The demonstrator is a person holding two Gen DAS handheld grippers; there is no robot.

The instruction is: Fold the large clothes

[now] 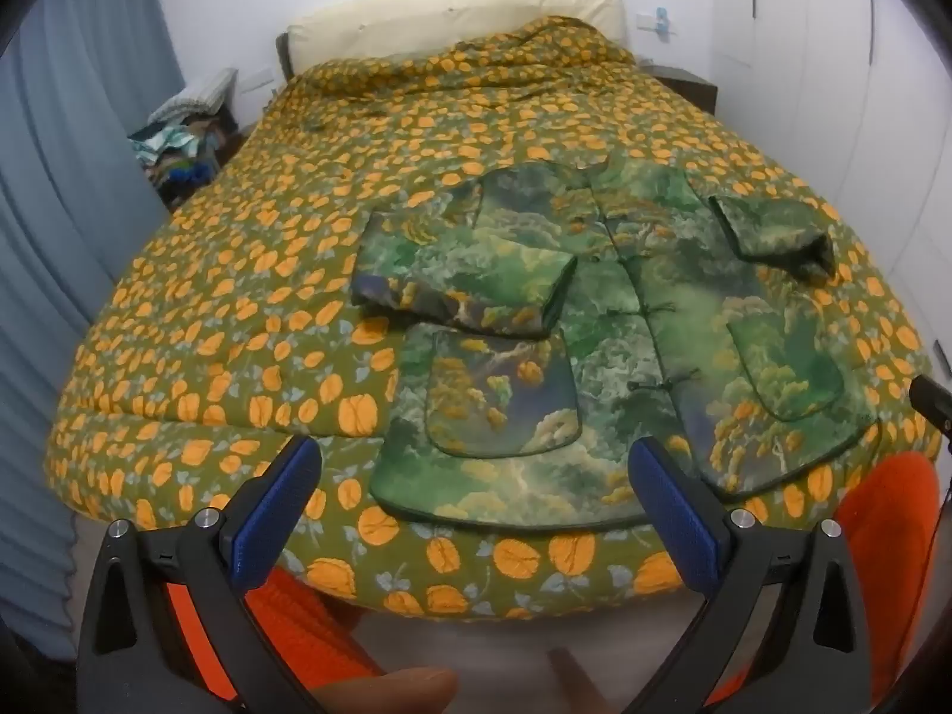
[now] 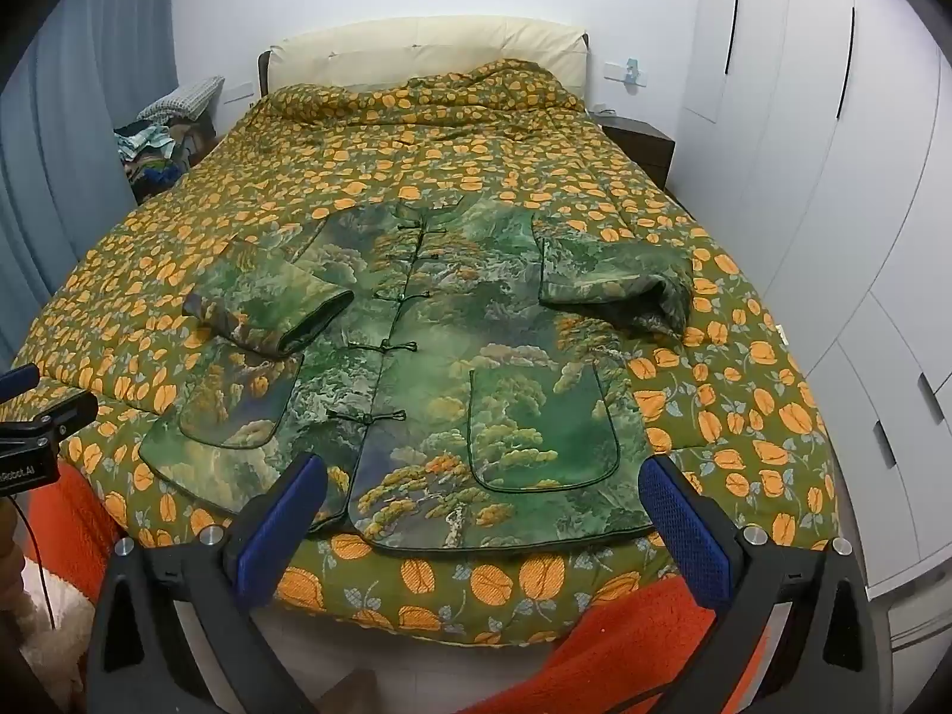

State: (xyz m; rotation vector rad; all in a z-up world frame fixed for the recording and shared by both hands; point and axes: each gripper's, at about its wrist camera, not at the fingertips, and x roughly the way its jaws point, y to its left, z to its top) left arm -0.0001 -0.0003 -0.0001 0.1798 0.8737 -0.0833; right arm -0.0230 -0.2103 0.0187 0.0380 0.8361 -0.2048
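Observation:
A green landscape-print padded jacket (image 1: 601, 321) lies flat, front up, on the bed near its foot; it also shows in the right wrist view (image 2: 452, 357). Its left sleeve (image 1: 464, 279) is folded across the chest, and its right sleeve (image 2: 613, 279) is folded inward too. My left gripper (image 1: 476, 476) is open and empty, held just above the jacket's lower left hem. My right gripper (image 2: 485, 494) is open and empty, above the lower right hem near the patch pocket (image 2: 541, 428).
The bed carries an olive quilt with orange flowers (image 2: 416, 154) and a cream headboard (image 2: 422, 47). A cluttered nightstand (image 2: 160, 143) stands at left by blue curtains, a dark nightstand (image 2: 642, 143) at right, white wardrobes (image 2: 833, 178) along the right. An orange fleece (image 2: 625, 642) hangs below.

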